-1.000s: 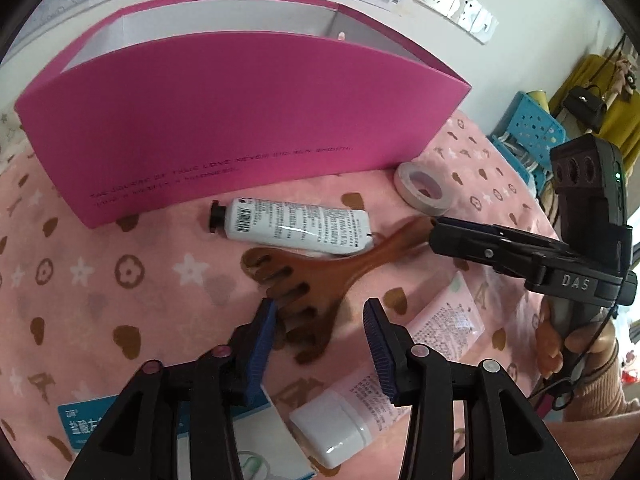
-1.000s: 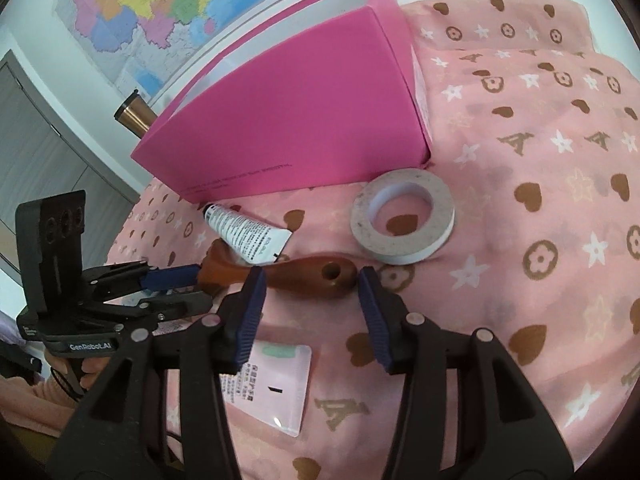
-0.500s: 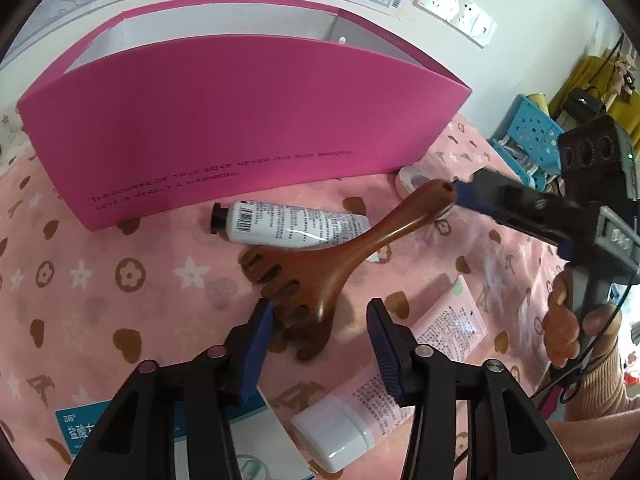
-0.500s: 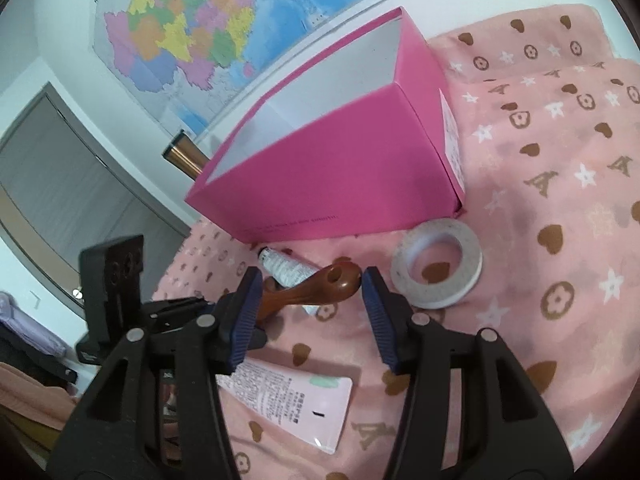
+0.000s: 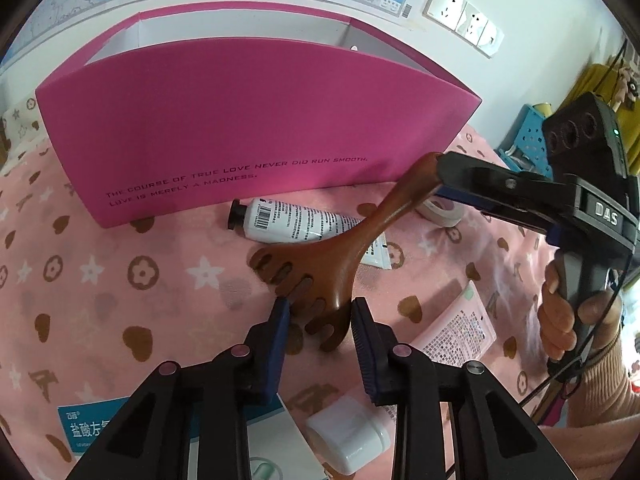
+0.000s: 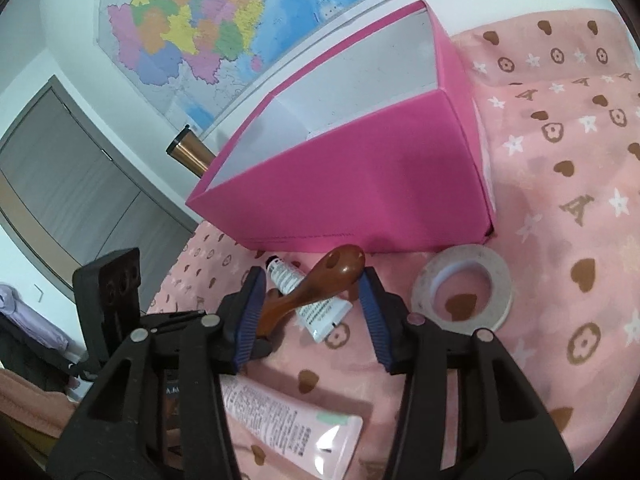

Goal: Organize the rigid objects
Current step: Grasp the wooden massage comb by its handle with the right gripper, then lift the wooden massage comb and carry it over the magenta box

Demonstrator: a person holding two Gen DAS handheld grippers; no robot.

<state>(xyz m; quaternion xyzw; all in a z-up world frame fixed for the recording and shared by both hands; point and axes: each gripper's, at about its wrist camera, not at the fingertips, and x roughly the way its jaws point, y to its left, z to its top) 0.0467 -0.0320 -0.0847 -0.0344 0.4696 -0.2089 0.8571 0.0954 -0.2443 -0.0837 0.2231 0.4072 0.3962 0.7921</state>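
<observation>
- On the pink cloth [image 5: 120, 280], left tool [image 5: 320, 312] pinches the wooden comb [image 5: 332, 256] by its teeth; right tool [image 6: 312, 284] grips its handle.
- Pink box [image 6: 360, 184] looks empty; white tube [image 5: 296, 220] and tape ring [image 6: 462, 292] wait outside.

A wall map [image 6: 208, 28] hangs behind the table. White wall sockets [image 5: 464, 18] sit at the right of the wall. Grey cabinet doors [image 6: 60, 184] stand to the left. A pink patterned cloth [image 6: 580, 152] covers the tabletop to its edges.
</observation>
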